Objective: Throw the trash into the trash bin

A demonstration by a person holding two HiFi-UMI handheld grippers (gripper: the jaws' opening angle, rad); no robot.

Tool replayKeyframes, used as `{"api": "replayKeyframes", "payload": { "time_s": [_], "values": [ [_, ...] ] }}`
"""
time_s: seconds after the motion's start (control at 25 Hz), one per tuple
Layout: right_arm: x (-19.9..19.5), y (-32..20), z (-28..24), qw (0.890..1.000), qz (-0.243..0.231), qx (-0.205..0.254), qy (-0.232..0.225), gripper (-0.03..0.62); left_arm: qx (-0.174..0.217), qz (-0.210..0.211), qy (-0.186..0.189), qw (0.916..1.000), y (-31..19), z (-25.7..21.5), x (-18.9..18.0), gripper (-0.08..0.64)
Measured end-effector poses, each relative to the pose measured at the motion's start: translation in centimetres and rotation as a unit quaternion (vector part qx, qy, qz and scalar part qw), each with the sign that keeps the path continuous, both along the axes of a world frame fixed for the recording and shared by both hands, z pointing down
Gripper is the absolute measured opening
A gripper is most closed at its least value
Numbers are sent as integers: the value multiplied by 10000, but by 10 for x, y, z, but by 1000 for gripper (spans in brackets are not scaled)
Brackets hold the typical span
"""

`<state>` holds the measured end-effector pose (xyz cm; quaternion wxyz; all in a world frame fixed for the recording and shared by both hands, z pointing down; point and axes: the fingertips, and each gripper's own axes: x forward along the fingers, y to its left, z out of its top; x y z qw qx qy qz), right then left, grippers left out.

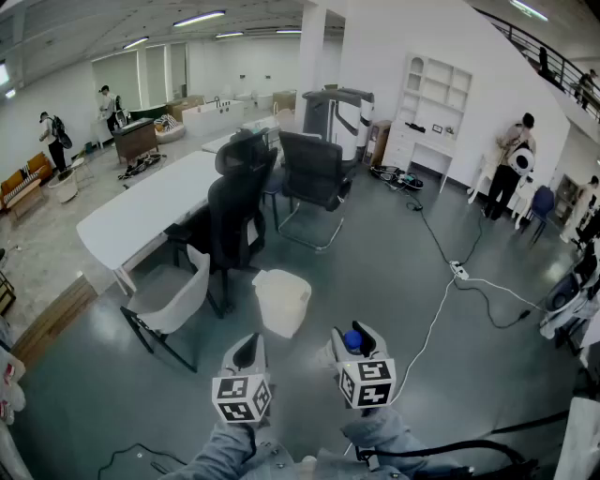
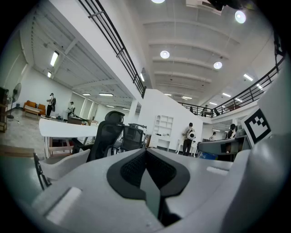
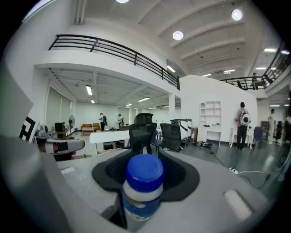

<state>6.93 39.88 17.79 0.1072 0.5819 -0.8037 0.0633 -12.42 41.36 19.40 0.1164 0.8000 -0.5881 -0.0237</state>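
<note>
Bright, even light from round ceiling lamps (image 2: 164, 54) and tube strips (image 1: 198, 18); faint sheen on the floor (image 1: 375, 281); strong fisheye bending, dark corners, foreground soft.

Lower body of the bottle (image 3: 144, 177) is hidden between the right tongs (image 3: 145, 157).
</note>
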Motion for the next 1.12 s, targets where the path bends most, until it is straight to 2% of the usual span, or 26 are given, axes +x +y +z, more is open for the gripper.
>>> {"api": "replayKeyframes", "payload": {
  "time_s": [0.6,0.8,1.12],
  "values": [
    [-9,-3,4,9998,172,15,-44,186,-33,118,122,9999,-3,6,-10,9],
    [-12,4,6,9992,366,-13,-156,186,-56,292,132,9995,-1,9,-15,9],
    [0,8,31,9967,656,-321,-354,186,-263,380,79,9989,-8,24,-17,9]
  ]
}}
